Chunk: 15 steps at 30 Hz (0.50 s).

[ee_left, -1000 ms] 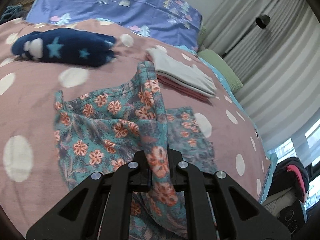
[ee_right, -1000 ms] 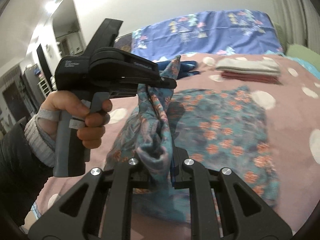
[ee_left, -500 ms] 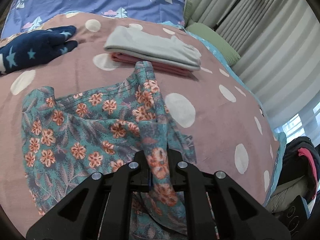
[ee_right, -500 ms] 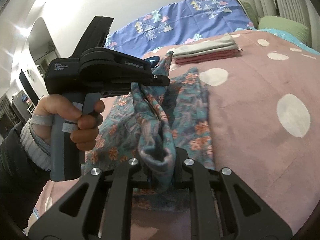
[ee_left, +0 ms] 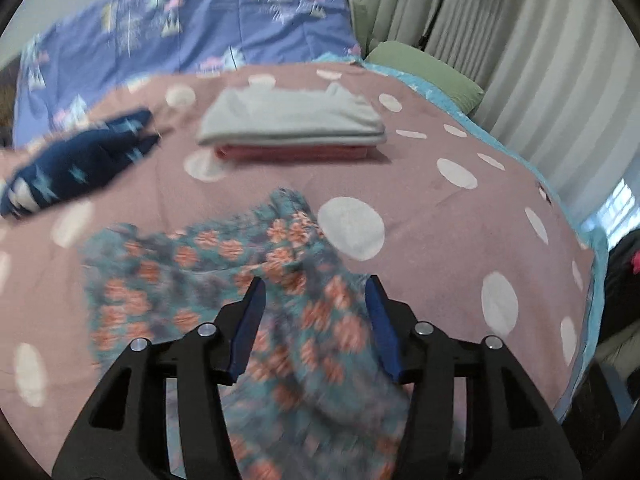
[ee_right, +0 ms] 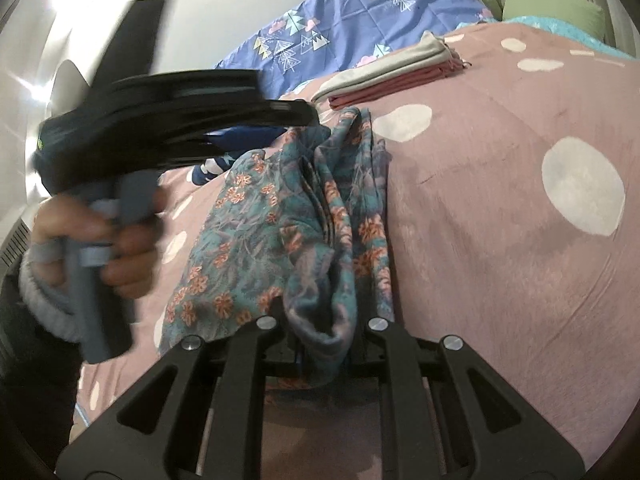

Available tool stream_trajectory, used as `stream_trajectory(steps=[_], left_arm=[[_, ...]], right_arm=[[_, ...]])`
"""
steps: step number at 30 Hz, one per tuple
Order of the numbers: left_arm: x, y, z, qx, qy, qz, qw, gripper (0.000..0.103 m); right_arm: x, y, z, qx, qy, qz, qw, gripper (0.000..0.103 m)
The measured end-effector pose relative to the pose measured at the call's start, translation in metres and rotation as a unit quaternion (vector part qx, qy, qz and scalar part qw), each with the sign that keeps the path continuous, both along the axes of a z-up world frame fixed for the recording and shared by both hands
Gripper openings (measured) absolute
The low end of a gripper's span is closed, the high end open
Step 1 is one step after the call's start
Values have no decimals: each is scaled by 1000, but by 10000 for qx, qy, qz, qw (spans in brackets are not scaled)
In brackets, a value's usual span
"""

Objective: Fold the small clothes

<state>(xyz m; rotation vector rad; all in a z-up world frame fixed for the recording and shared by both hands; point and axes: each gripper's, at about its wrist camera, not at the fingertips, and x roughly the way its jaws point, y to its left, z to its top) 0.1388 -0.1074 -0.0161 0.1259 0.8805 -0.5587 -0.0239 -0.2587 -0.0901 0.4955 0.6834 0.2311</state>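
A teal garment with orange flowers (ee_left: 224,280) lies folded over on the pink polka-dot bedspread (ee_left: 460,240). My left gripper (ee_left: 314,304) is open just above it, jaws apart with blue pads (ee_left: 248,324) showing and the cloth lying loose between them. My right gripper (ee_right: 320,320) is shut on a bunched edge of the floral garment (ee_right: 280,220), low over the bed. The left gripper (ee_right: 316,118) also shows in the right wrist view, blurred, at the garment's far end.
A folded stack, grey on pink (ee_left: 292,128), sits further back on the bed. A navy star-print garment (ee_left: 76,164) lies at the back left. A blue patterned duvet (ee_left: 192,28), green pillow (ee_left: 424,68) and curtains (ee_left: 540,60) lie beyond.
My left gripper has opened and let go of the floral garment, which has dropped onto the bed. Both grippers moved lower and the fold has been laid over. The right gripper stays shut.
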Motion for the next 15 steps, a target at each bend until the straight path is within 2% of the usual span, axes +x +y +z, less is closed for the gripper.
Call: stream_trajectory(steps=[3, 7, 9, 12, 15], left_arm=[[-31, 38, 16, 98, -368, -16, 9993, 63], [-82, 87, 11, 172, -367, -46, 9992, 63], [-112, 102, -3, 315, -277, -138, 9990, 66], [-150, 113, -30, 775, -251, -204, 9965, 66], [-167, 121, -55, 1044, -94, -54, 9945, 66]], right_arm=[[1, -4, -4, 208, 47, 18, 9998, 13], [4, -9, -8, 460, 118, 53, 9989, 13], [6, -12, -9, 590, 179, 84, 9981, 13], [7, -14, -9, 806, 265, 108, 9963, 13], [8, -17, -8, 996, 338, 125, 9944, 13]])
